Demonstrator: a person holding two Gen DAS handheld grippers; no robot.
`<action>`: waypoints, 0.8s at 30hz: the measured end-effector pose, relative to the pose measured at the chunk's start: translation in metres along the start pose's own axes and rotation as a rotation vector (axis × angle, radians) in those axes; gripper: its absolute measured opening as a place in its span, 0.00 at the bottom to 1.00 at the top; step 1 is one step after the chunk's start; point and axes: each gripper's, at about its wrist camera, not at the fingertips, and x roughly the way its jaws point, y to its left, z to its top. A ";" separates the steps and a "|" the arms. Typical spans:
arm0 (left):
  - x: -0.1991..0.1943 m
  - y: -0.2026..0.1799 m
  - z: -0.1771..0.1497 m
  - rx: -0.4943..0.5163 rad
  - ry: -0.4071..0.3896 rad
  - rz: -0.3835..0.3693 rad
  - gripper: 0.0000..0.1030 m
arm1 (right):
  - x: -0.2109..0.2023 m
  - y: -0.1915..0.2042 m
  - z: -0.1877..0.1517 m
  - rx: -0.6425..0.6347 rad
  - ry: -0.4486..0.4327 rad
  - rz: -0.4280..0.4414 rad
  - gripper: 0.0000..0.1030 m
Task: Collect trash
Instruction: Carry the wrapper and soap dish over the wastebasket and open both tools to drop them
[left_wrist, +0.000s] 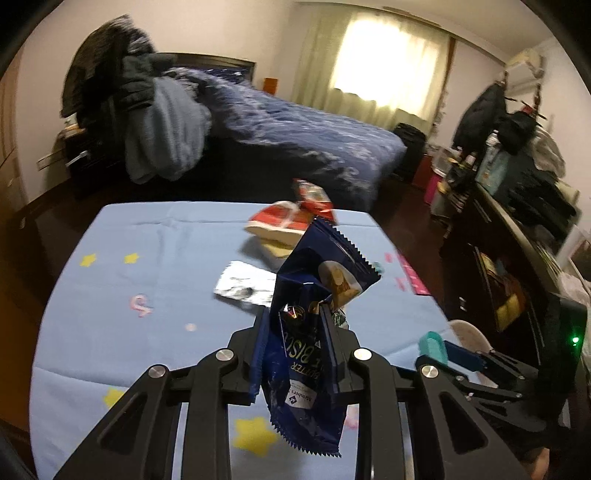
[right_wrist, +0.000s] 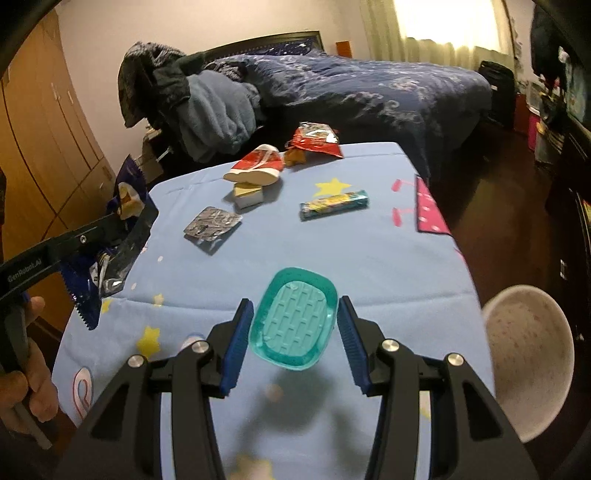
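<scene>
Above the blue cloth (left_wrist: 110, 295), left gripper (left_wrist: 295, 314) pinches the biscuit wrapper (left_wrist: 314, 295) (right gripper (right_wrist: 295, 314) spread around the teal tray (right_wrist: 293, 317)); keep grip until over the white bin (right_wrist: 528, 354).

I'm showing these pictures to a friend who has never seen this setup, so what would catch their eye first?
Probably the dark blue biscuit wrapper, pinched upright in the left gripper above the star-patterned blue tablecloth. Next, the teal soap dish between the open fingers of the right gripper. Behind, red snack packets lie near the table's far edge, and a white bin stands to the right.
</scene>
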 end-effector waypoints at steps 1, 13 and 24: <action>0.000 -0.009 0.000 0.014 -0.002 -0.013 0.26 | -0.004 -0.005 -0.003 0.007 -0.002 -0.003 0.46; 0.017 -0.102 0.004 0.150 0.024 -0.158 0.28 | -0.052 -0.066 -0.027 0.100 -0.059 -0.087 0.46; 0.070 -0.207 -0.006 0.285 0.131 -0.296 0.30 | -0.079 -0.161 -0.048 0.245 -0.097 -0.280 0.46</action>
